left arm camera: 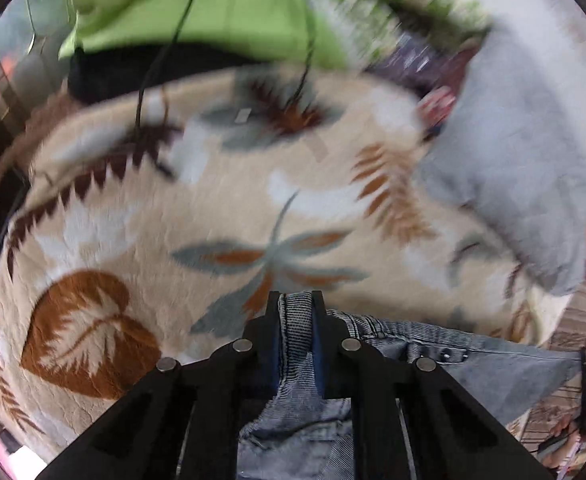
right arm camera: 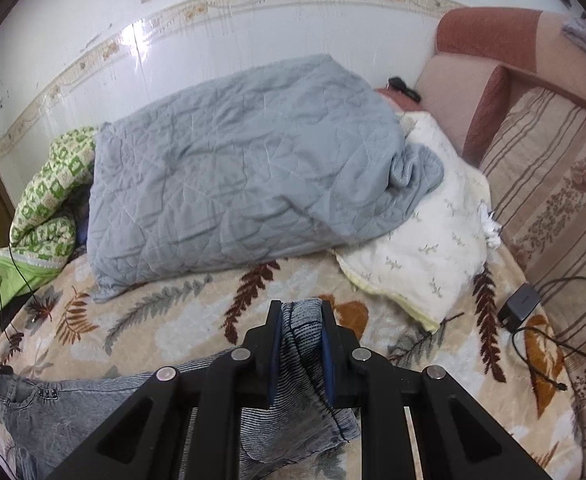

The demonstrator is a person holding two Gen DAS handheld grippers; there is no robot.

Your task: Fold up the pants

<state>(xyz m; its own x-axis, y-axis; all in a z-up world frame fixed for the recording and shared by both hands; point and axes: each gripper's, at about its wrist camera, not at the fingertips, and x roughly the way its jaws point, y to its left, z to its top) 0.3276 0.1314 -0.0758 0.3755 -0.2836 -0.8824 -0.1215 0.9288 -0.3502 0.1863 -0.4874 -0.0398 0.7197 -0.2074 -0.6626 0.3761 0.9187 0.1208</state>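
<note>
The pants are light blue denim jeans, held up over a bed between both grippers. My left gripper is shut on a bunched fold of denim at the waistband; the button fly hangs to its right. My right gripper is shut on another fold of the jeans, and the cloth stretches away to the left toward the waistband at the frame's left edge. The jeans hang below both grippers, partly hidden by the black fingers.
A beige leaf-patterned blanket covers the bed. A grey quilt lies at the back, a white pillow to its right, a green blanket on the left. A charger with cable lies near the striped headboard cushion.
</note>
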